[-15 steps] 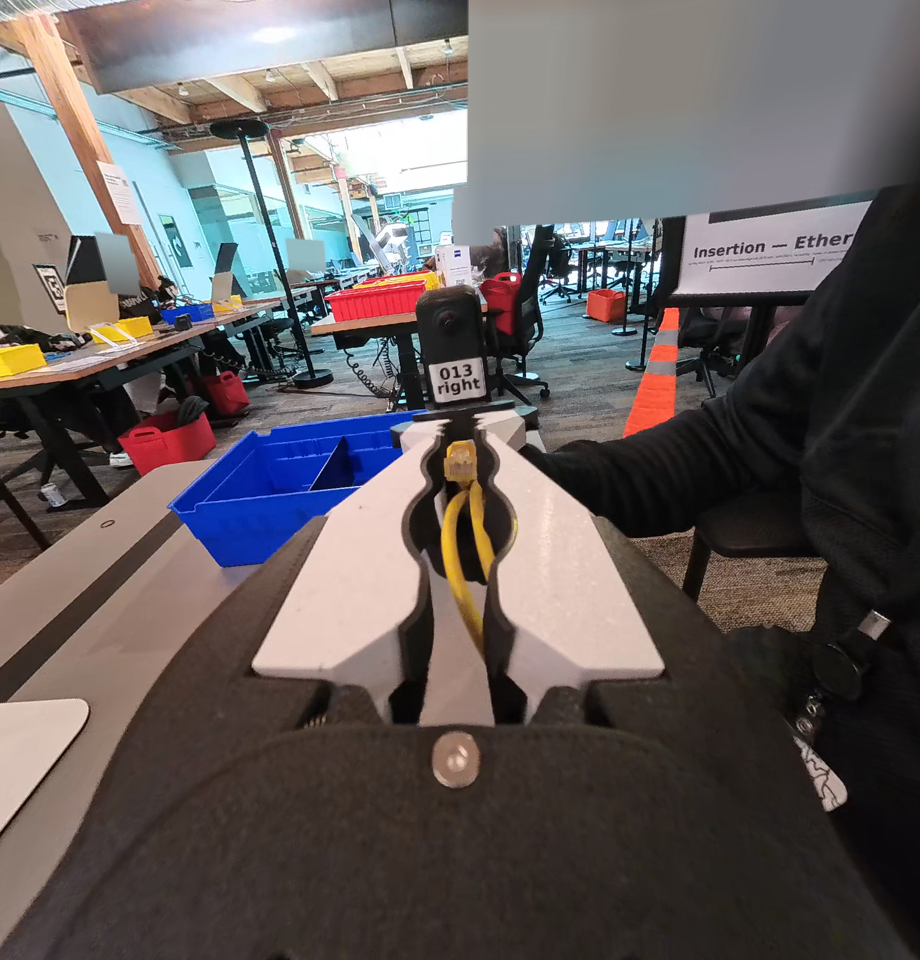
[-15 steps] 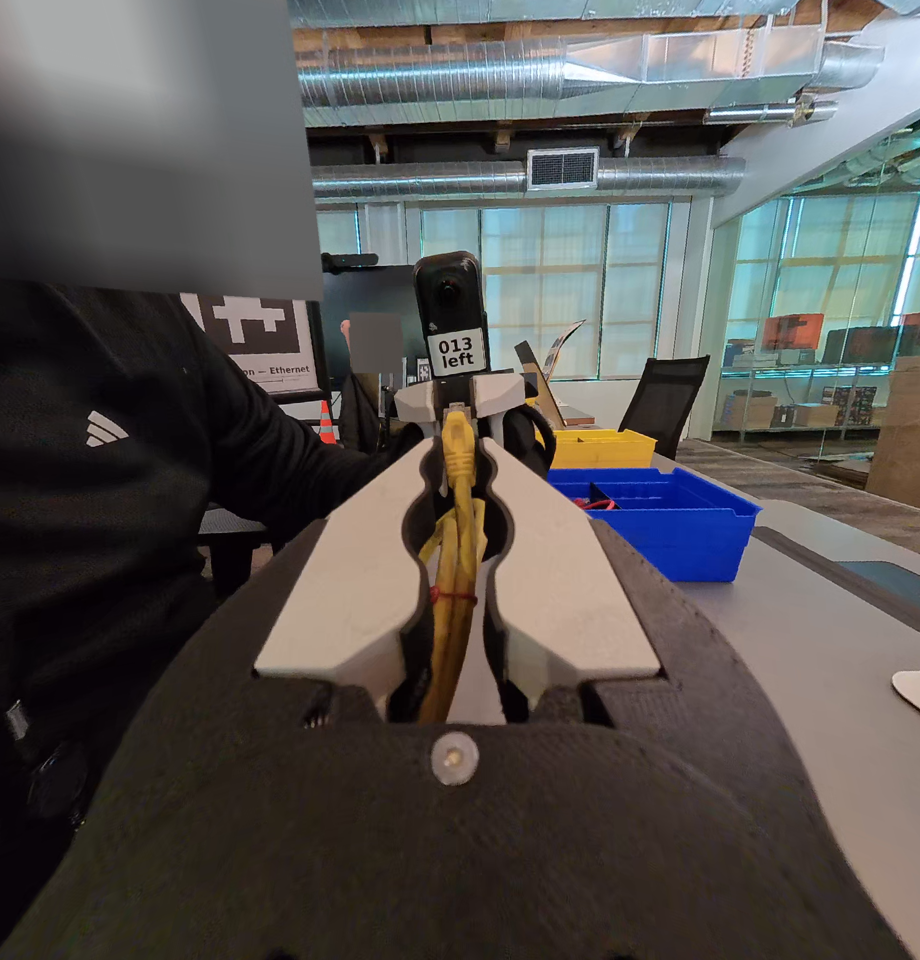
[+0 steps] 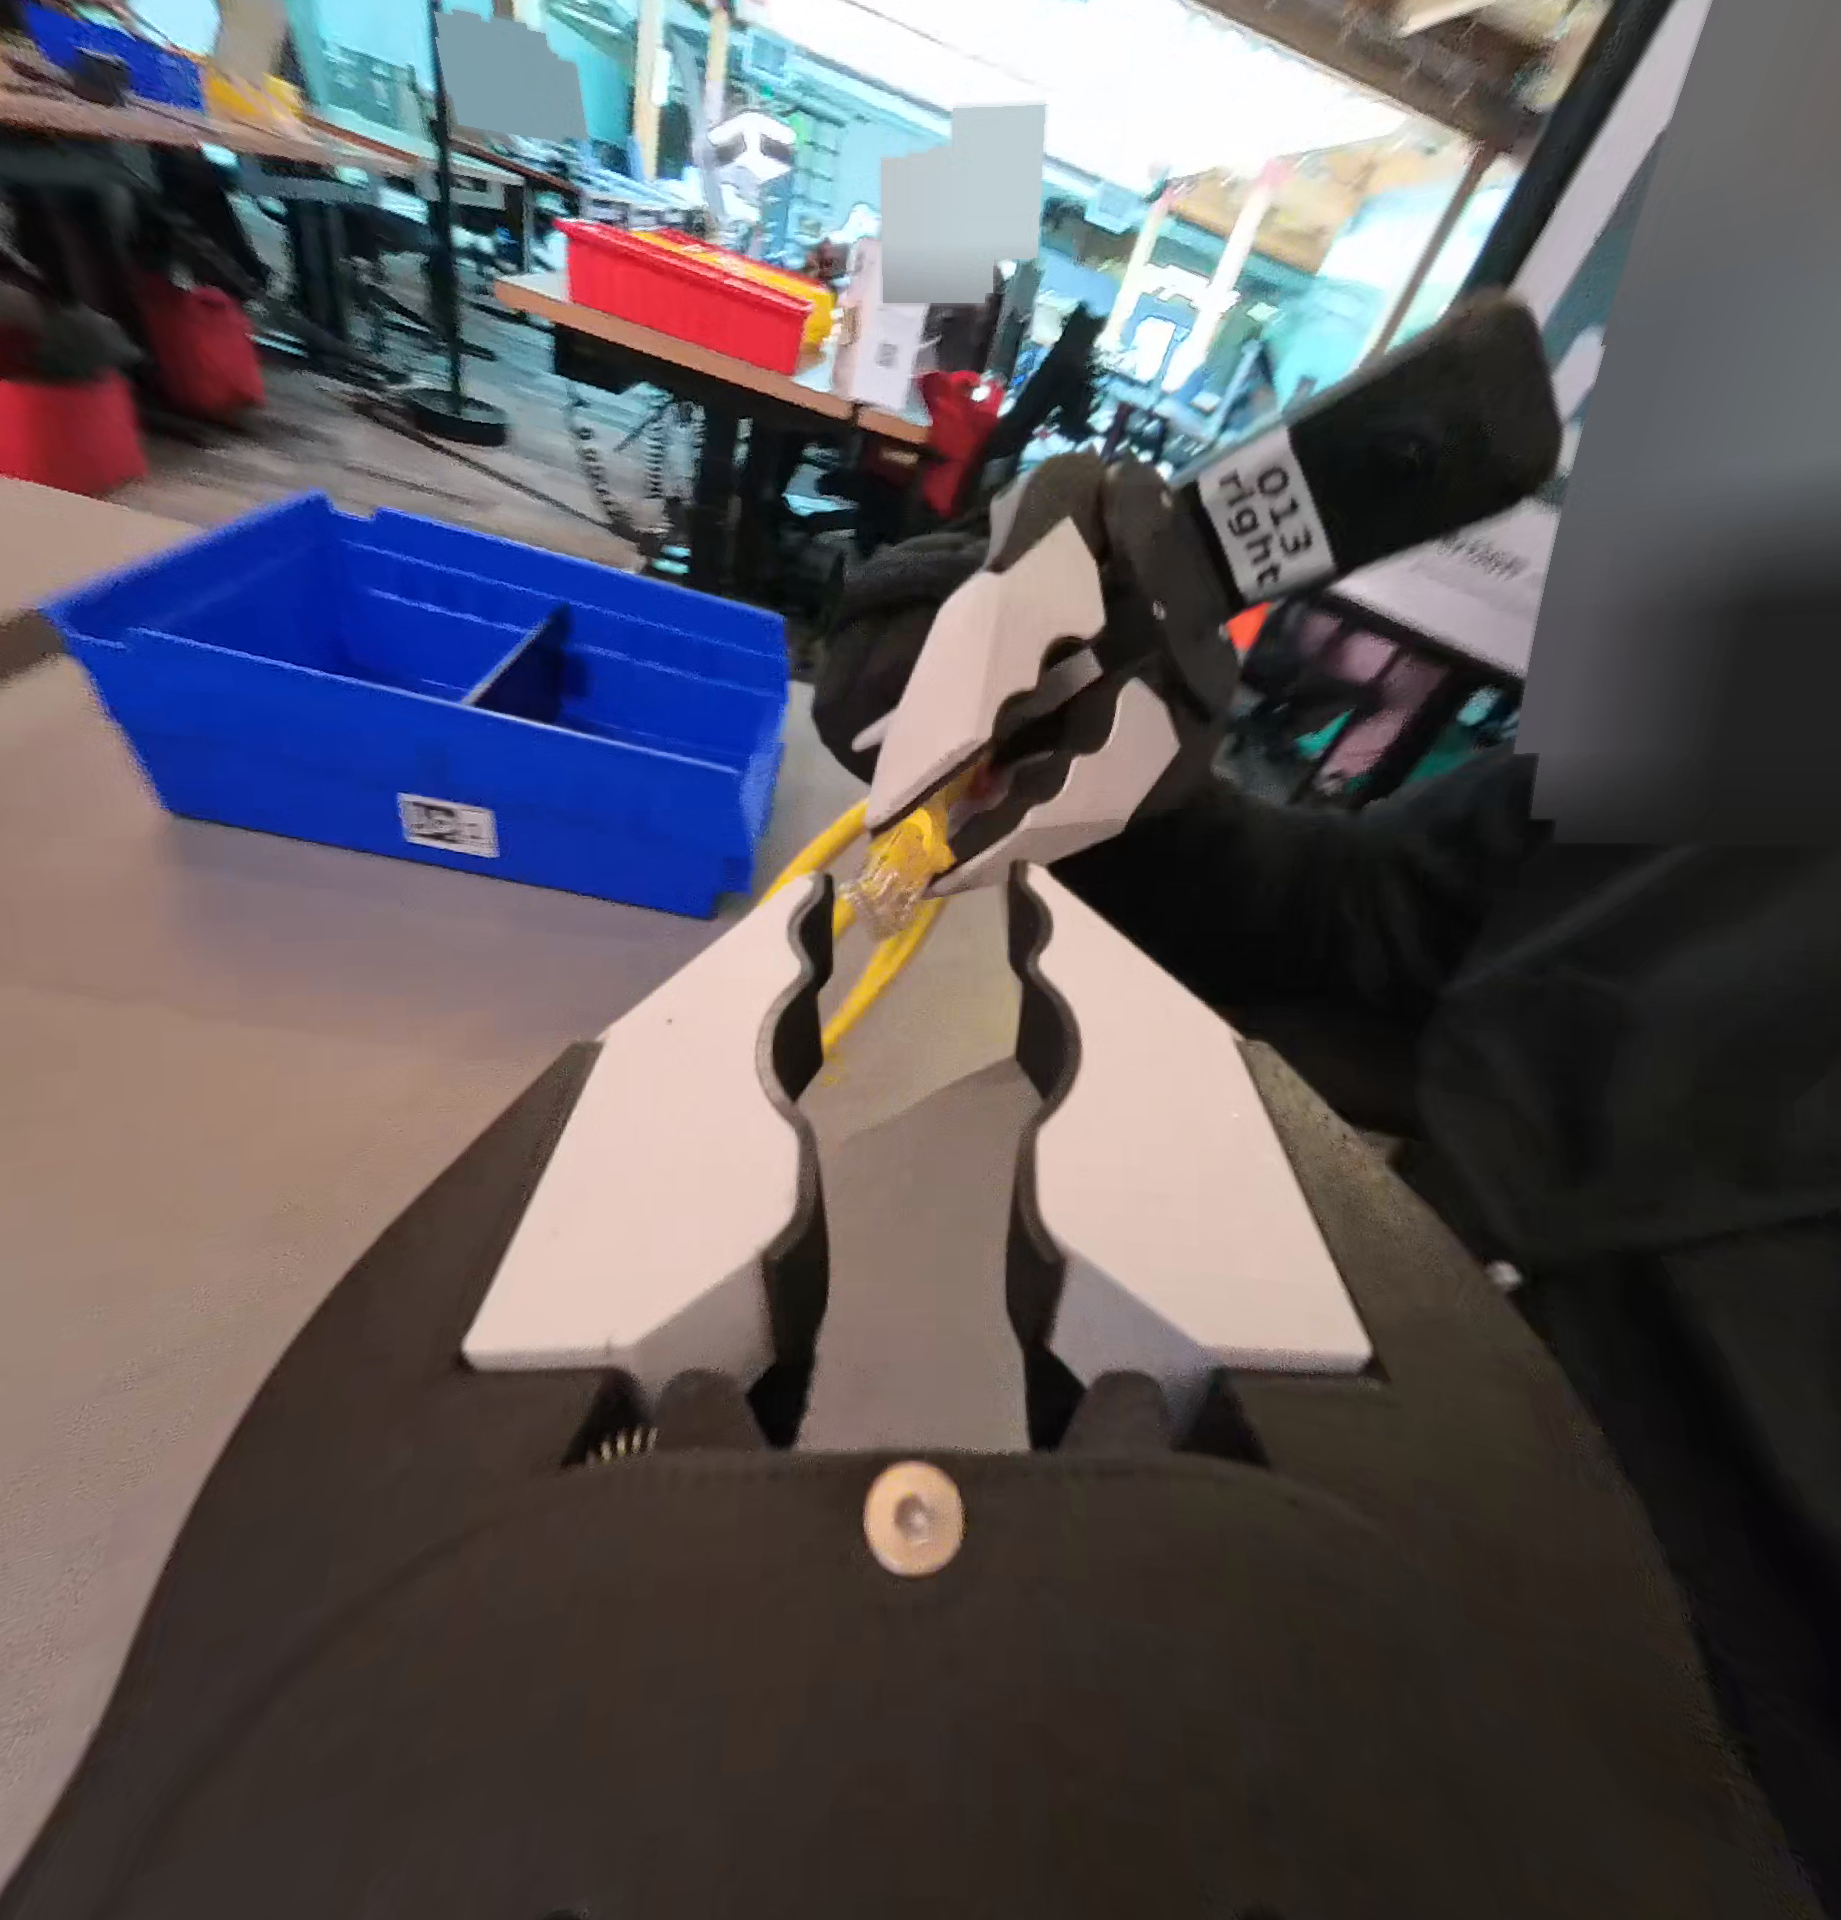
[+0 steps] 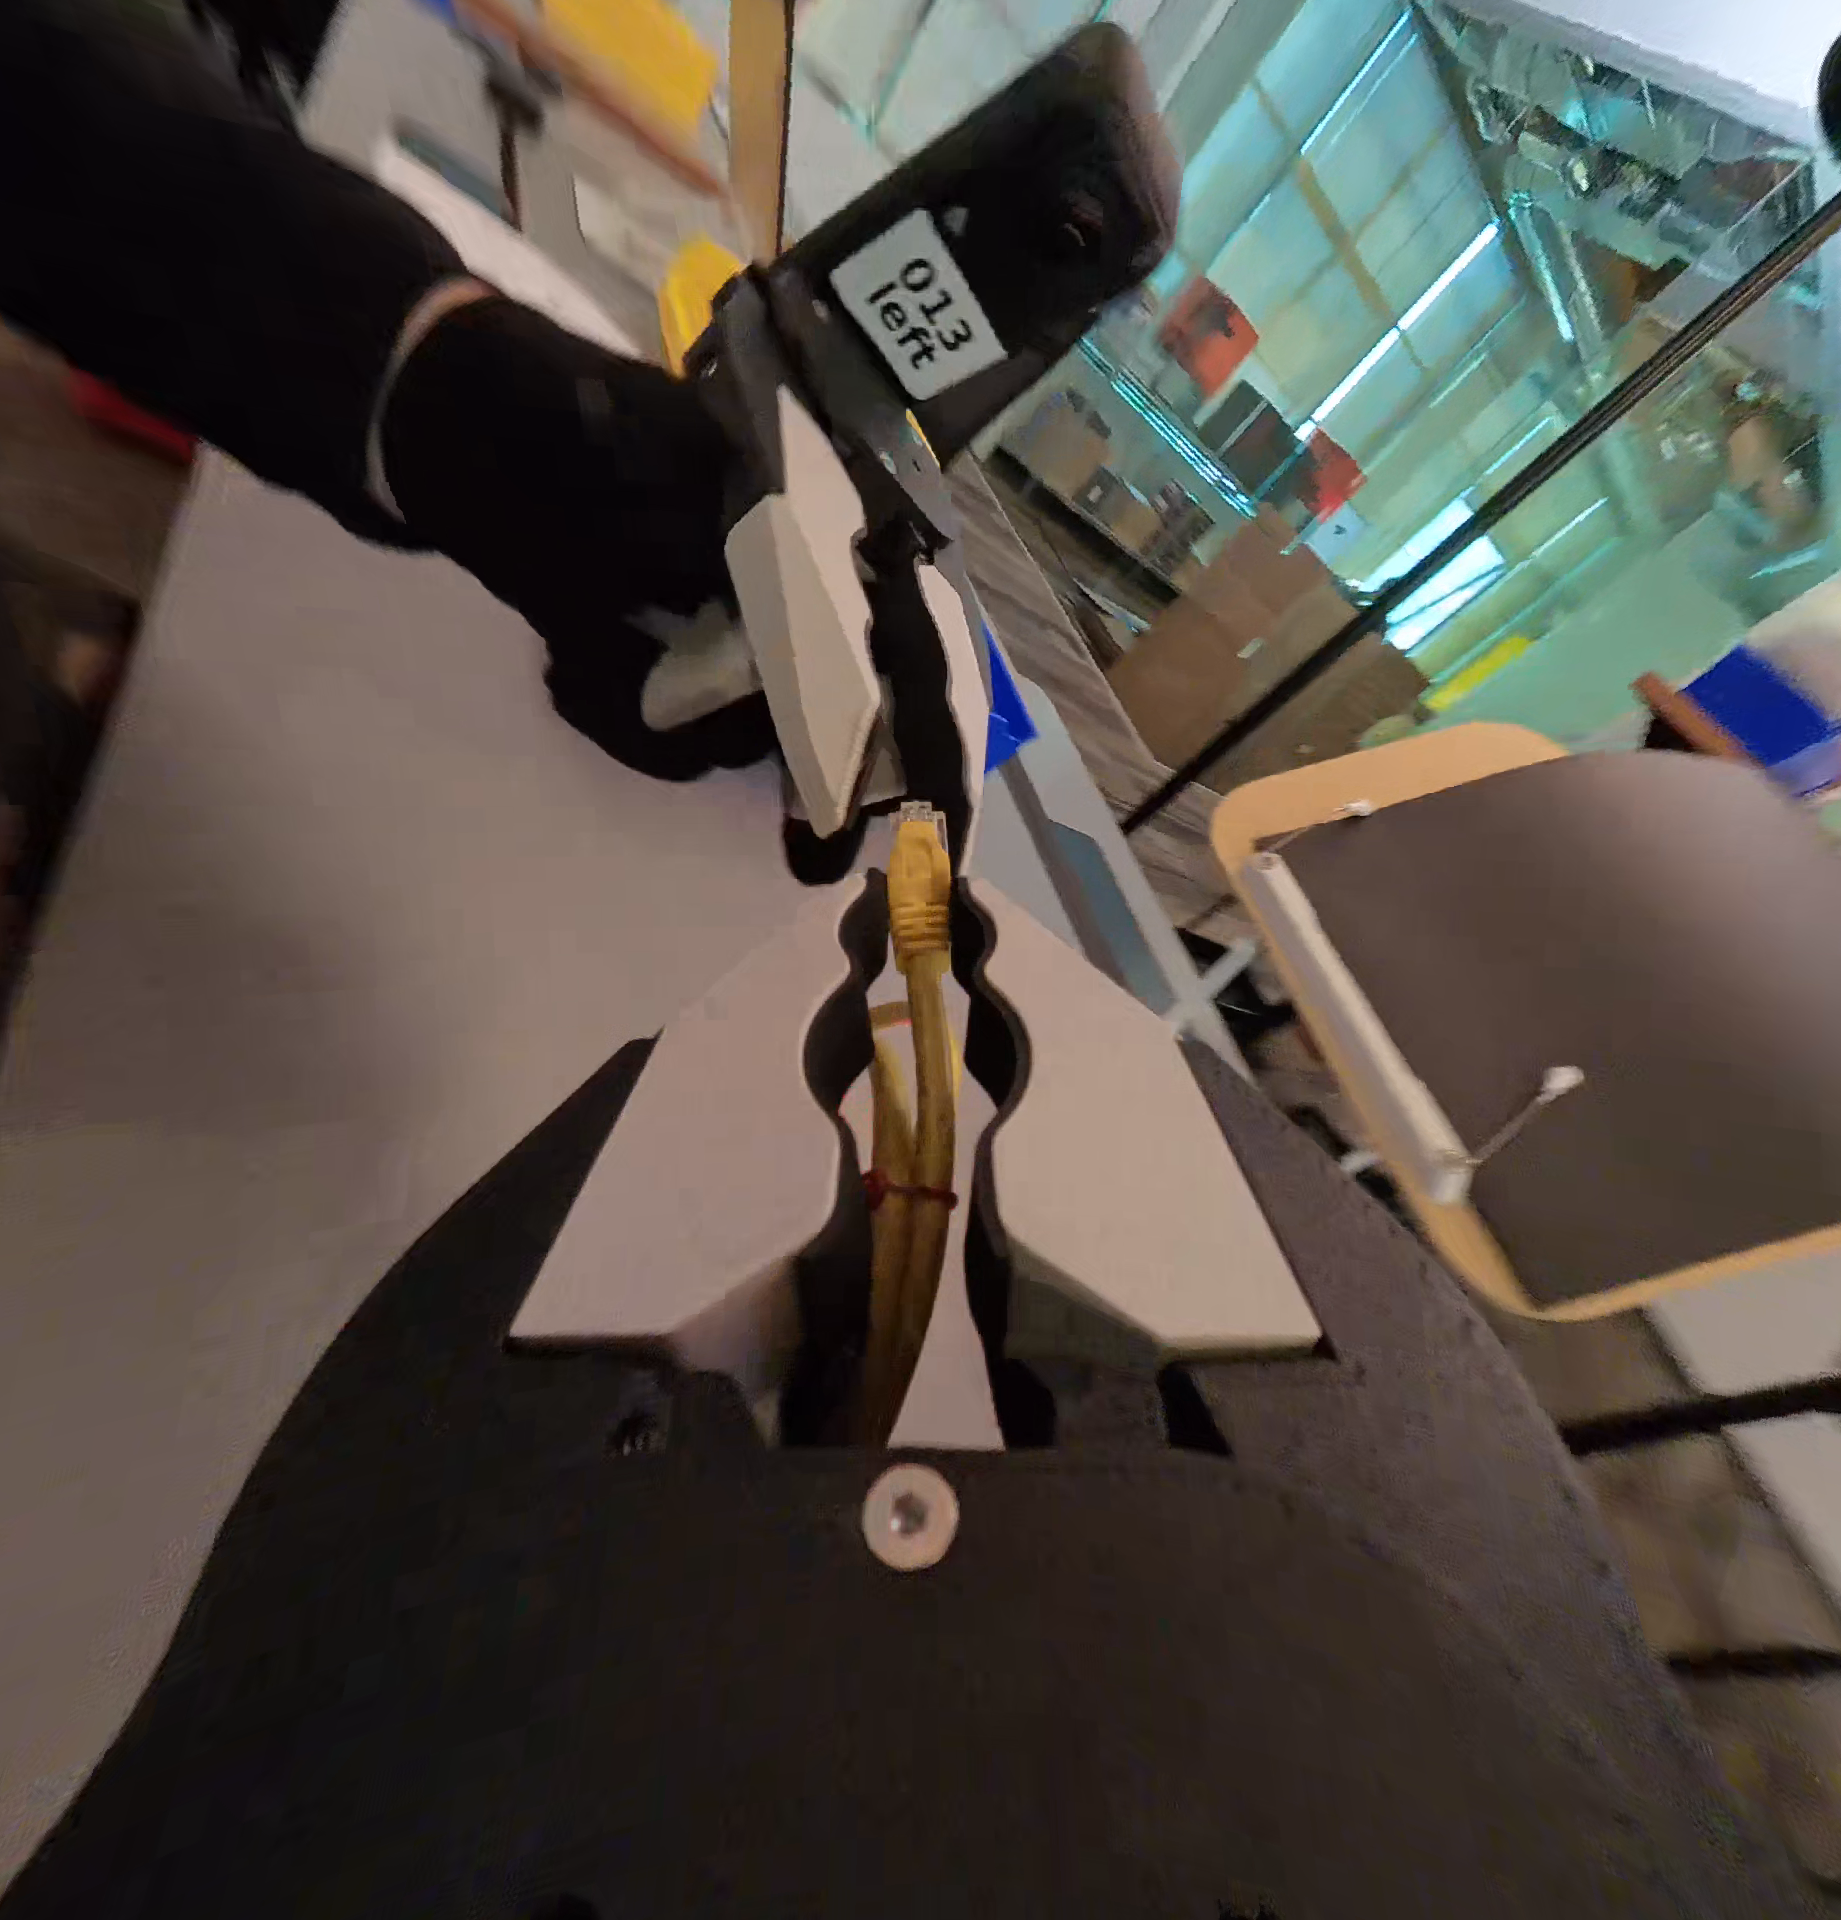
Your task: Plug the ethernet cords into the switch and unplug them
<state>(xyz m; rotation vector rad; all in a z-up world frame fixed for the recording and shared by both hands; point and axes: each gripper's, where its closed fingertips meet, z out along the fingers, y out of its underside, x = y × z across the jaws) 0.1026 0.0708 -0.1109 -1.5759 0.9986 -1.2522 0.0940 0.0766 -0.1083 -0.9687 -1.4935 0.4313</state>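
My right gripper (image 4: 918,885) is shut on a bundled yellow ethernet cord (image 4: 926,1049) tied with a red band. Its clear plug (image 4: 916,816) sticks out past the fingertips. My left gripper (image 3: 916,899) is open and empty, low over the grey table (image 3: 272,1039). In the left wrist view the right gripper (image 3: 908,854) comes in from the upper right and holds the plug (image 3: 885,883) right at my left fingertips. In the right wrist view the left gripper (image 4: 890,816) points down at the plug. No switch is in view.
A blue divided bin (image 3: 428,717) stands on the table to the left of the grippers. A dark board with a pale wooden edge (image 4: 1415,1195) lies to the right in the right wrist view. A person's black sleeves and gloved hands (image 4: 542,499) hold both grippers.
My left gripper has opened and let go of the yellow cord's end. Both grippers have tilted down toward the table. The right gripper still holds the cord.
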